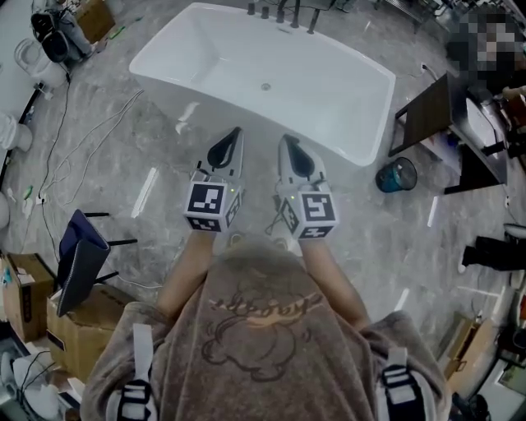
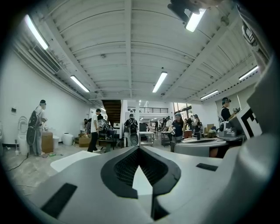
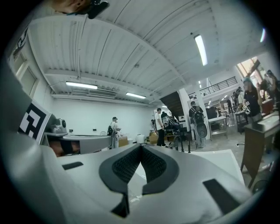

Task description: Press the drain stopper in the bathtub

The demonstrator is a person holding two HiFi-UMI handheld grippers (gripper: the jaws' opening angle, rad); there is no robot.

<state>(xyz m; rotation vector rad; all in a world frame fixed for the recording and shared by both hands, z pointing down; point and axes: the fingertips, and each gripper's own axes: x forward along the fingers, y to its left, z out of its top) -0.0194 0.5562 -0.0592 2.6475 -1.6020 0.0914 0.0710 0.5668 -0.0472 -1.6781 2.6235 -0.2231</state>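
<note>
The white bathtub point(image 1: 345, 123) lies on the marble floor ahead of me, its small round drain stopper point(image 1: 265, 85) on the tub bottom. Faucet fittings point(image 1: 281, 11) stand at its far rim. My left gripper point(image 1: 236, 133) and right gripper point(image 1: 285, 141) hover side by side over the floor, just short of the tub's near rim. Both point at the tub, well away from the stopper. In the left gripper view the jaws point(image 2: 139, 148) meet at the tips with nothing between them. The right gripper view shows the same for the right gripper point(image 3: 141, 146).
A blue bucket point(image 1: 397, 174) stands by the tub's right end, next to a dark stand point(image 1: 427, 115). A dark chair point(image 1: 78, 256) and cardboard boxes point(image 1: 26, 294) are at the left. Cables point(image 1: 74, 148) run across the floor. Several people stand in the hall beyond.
</note>
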